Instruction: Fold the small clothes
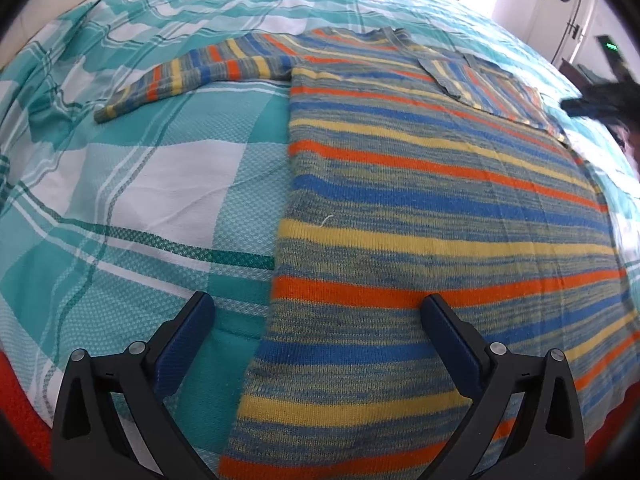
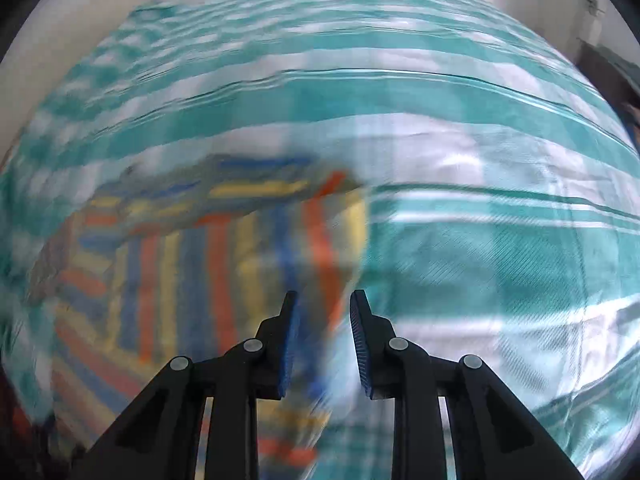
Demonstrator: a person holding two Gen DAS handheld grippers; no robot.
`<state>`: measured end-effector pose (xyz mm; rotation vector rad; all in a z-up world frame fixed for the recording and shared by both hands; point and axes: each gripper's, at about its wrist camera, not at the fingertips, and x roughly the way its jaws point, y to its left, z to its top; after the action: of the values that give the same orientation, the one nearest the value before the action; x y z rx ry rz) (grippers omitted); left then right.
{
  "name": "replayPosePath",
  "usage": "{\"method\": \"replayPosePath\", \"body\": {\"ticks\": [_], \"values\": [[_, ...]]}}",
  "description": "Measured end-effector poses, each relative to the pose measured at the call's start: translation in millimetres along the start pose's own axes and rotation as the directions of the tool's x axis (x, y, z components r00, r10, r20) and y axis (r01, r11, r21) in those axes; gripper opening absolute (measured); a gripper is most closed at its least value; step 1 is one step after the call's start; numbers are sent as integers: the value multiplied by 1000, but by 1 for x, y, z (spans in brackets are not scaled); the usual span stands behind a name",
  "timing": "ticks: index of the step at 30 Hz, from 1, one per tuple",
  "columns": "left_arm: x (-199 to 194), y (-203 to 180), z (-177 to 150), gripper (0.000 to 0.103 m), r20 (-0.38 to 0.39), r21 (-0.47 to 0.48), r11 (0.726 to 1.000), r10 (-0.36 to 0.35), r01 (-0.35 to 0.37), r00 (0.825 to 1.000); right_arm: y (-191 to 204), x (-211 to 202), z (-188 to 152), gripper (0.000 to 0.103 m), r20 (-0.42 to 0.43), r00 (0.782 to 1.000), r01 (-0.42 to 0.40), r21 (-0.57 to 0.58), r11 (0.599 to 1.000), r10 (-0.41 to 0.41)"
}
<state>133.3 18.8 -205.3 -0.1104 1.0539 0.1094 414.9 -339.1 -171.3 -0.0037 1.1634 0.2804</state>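
Left hand-held gripper (image 1: 316, 312) stands wide open above the near hem of the sweater, holding nothing, one finger over the bedspread and the other over the knit. Right hand-held gripper (image 2: 323, 312) has its jaws only a little apart, with nothing pressed between the blue pads; its view is badly blurred, and under the fingertips lies the right edge of the sweater (image 2: 224, 256) where it meets the bedspread (image 2: 480, 264). Biggest in view is the bed, covered by a bedspread (image 1: 132, 184) in teal and white checks with thin dark green lines, lightly wrinkled toward the far side. On it the sweater (image 1: 420, 216) lies flat, its hem nearest the left camera and its neck farthest away. It is a knit with a mottled blue-and-yellow ground crossed by solid stripes of orange, blue and pale yellow. One sleeve (image 1: 192, 72) stretches out to the left across the bedspread, cuff lowest. The other sleeve (image 1: 480, 80) is folded in over the chest, its stripes running at an angle to the body's.
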Motion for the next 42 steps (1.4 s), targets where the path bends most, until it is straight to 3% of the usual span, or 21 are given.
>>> {"method": "replayPosePath", "body": {"ticks": [4,6,10,12,14,17,19,23,24,26,27,29,30,32,42], "values": [[-4,-1,-4,102,-11,8,1000,0,0,1000,46,-31,-79,37,-85,982,-178,-149,973,166],[-7,-2,-7,102,-34,18,1000,1,0,999,67,-38,-123,39,-153,971,-211,-201,957,182],[-18,-7,-21,102,-97,83,997,16,-8,995,72,-40,-213,42,-271,956,-172,-207,963,112],[-25,-11,-27,102,-101,110,994,13,-1,995,65,-54,-241,51,-210,971,-151,-170,974,114],[-34,-15,-29,101,-85,109,993,-34,43,996,59,-67,-256,52,-172,980,-122,-112,986,102],[-53,-21,-24,101,15,89,988,-128,126,992,60,-98,-262,52,-8,996,-90,7,996,90],[-61,-27,-14,102,94,89,988,-135,127,986,68,-114,-258,53,105,990,-102,25,994,99],[-52,-43,29,102,188,106,988,-126,108,974,91,-116,-236,77,231,968,-84,-50,995,94],[-47,-46,40,102,203,99,990,-115,96,972,95,-105,-233,78,255,965,-50,-65,997,65],[-25,-49,61,102,190,66,995,-83,72,978,93,-86,-225,80,239,971,-5,-57,998,19],[-11,-48,66,102,169,46,997,-63,56,984,84,-72,-225,80,185,983,5,-31,1000,0],[31,-42,65,103,63,28,1000,7,-9,998,68,-43,-231,81,95,995,-1,20,1000,-1],[48,-40,59,103,32,39,999,24,-25,999,64,-40,-238,85,132,991,-15,7,1000,14],[41,-29,45,103,154,13,999,-41,39,987,63,-39,-243,90,154,988,-12,-21,1000,15],[43,-26,47,103,131,3,1000,-25,24,991,68,-35,-248,102,166,986,-10,-75,997,23]]}}
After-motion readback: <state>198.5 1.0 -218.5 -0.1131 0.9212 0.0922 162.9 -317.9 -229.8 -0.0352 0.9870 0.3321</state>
